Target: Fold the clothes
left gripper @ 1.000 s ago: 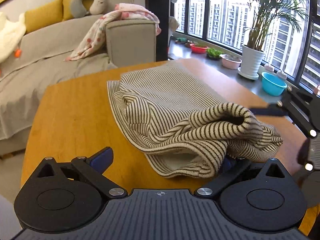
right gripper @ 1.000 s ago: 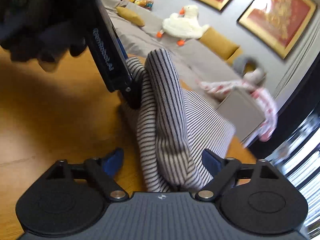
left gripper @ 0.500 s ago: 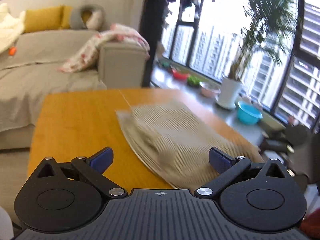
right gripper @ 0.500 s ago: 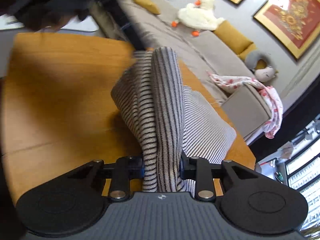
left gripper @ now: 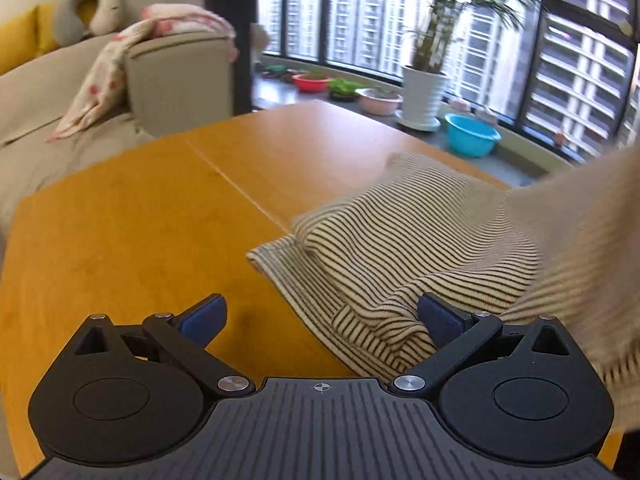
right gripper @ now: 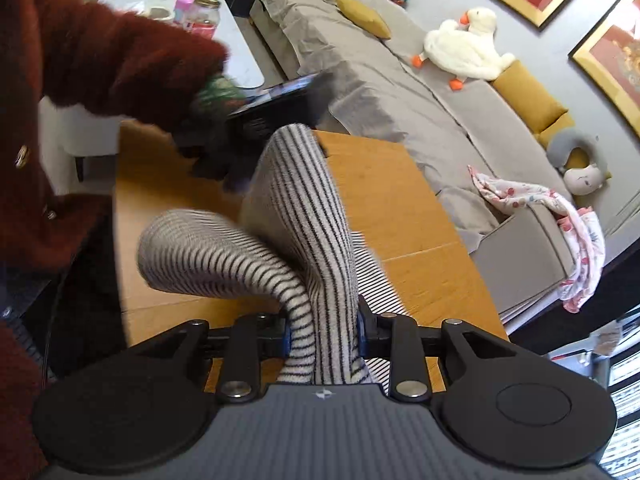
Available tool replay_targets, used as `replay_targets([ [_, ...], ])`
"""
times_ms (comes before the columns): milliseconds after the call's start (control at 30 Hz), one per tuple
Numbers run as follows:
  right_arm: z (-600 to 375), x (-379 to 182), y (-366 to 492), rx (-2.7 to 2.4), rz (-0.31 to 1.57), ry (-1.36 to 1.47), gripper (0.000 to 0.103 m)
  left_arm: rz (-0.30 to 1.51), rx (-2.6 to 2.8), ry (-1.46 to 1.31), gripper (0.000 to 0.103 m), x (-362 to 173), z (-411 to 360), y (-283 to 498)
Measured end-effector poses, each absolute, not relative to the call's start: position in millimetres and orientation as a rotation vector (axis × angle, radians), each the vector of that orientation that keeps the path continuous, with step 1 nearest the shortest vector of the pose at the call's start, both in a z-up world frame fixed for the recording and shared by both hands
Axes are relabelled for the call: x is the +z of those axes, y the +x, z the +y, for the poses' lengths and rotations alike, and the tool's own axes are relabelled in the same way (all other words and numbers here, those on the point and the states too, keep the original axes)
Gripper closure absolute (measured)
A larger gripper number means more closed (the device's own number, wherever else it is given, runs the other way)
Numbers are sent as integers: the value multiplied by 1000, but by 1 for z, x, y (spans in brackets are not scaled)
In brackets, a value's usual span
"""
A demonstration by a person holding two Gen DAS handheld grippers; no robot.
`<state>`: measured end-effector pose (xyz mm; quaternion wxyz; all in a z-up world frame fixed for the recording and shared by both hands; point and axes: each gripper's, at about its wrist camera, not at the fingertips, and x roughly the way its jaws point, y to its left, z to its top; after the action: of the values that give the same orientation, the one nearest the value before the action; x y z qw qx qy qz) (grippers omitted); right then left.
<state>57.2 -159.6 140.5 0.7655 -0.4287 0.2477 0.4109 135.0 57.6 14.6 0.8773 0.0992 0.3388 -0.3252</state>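
A cream garment with thin dark stripes (left gripper: 404, 236) lies partly on the orange wooden table (left gripper: 132, 216), its right part lifted off to the right. My left gripper (left gripper: 320, 316) is open; its right pad touches the garment's near hem. My right gripper (right gripper: 323, 332) is shut on a bunched fold of the striped garment (right gripper: 304, 216) and holds it above the table (right gripper: 400, 220). The left gripper (right gripper: 276, 108) shows in the right wrist view, blurred, beyond the lifted cloth.
A grey sofa (left gripper: 176, 76) with a pink spotted blanket (left gripper: 104, 80) stands behind the table. Plant pots and a blue bowl (left gripper: 470, 134) sit on the window ledge. The person's dark red sleeve (right gripper: 100, 56) is on the left. A white side table (right gripper: 180, 12) holds jars.
My right gripper, shut on the garment since half a second ago, has lifted it higher. My left gripper has let go, pulled back and come near the hem again.
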Motion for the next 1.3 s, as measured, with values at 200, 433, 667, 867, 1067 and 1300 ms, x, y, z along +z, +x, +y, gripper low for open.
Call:
replay_targets([
  [200, -145, 108, 169, 994, 660, -832, 67, 752, -746, 93, 0, 12, 86, 143],
  [433, -147, 62, 247, 967, 739, -646, 28, 719, -691, -7, 0, 45, 119, 144],
  [667, -184, 84, 221, 860, 618, -518, 19, 592, -781, -85, 0, 89, 121, 137],
  [867, -213, 85, 229, 679, 560, -437, 0, 545, -808, 118, 0, 90, 66, 139],
  [1067, -216, 27, 263, 481, 634, -381, 0, 731, -616, 213, 0, 34, 45, 188],
  [1300, -226, 30, 245, 419, 629, -298, 0, 819, -628, 0, 0, 19, 66, 204],
])
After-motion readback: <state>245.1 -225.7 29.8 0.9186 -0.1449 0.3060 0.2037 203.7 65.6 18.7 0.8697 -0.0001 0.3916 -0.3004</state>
